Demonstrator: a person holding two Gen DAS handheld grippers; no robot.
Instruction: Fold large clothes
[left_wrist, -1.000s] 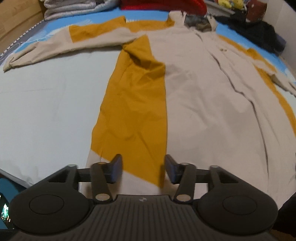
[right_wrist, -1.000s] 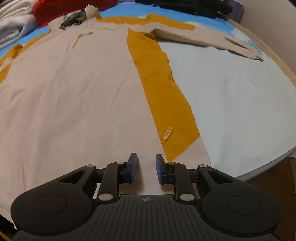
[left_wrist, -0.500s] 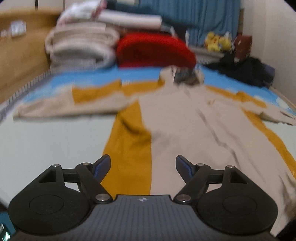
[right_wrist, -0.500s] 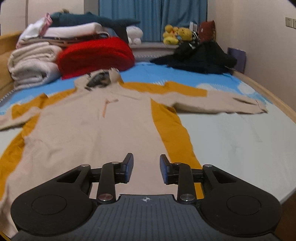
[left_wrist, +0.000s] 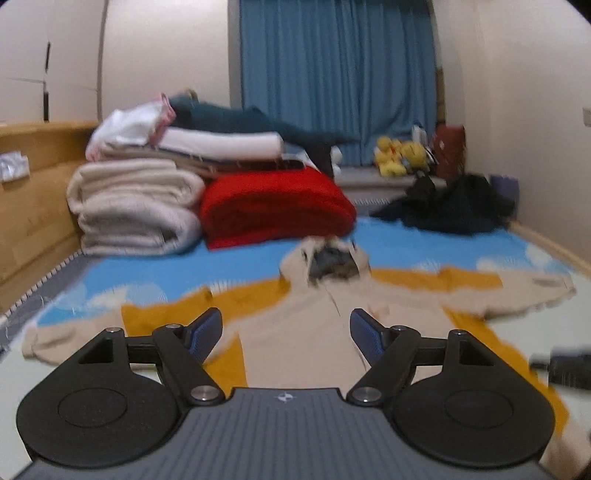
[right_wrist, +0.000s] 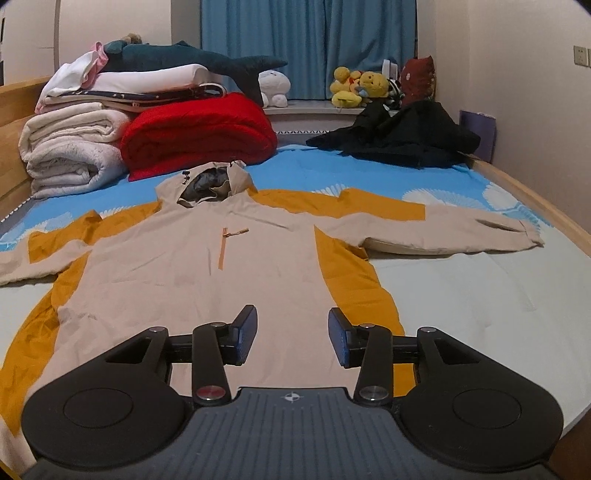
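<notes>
Here, in the left wrist view, the left gripper (left_wrist: 286, 330) is held wide with nothing in it, above the coat (left_wrist: 295, 332) spread flat on the bed (left_wrist: 147, 273). In the right wrist view, the right gripper (right_wrist: 291, 339) is opening, empty, over the coat's (right_wrist: 207, 273) lower part; bare sheet is seen right of its edge.

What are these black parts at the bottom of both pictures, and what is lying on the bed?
They are hand-held grippers: a person carries one in each hand, and a camera on each looks forward along its two fingers. One picture comes from the left gripper, the other from the right gripper. Both are empty; the left one is open, the right one is opening. On the bed a beige and mustard hooded coat lies spread flat, sleeves out. Behind it sit a red blanket, folded blankets and a black garment.
</notes>
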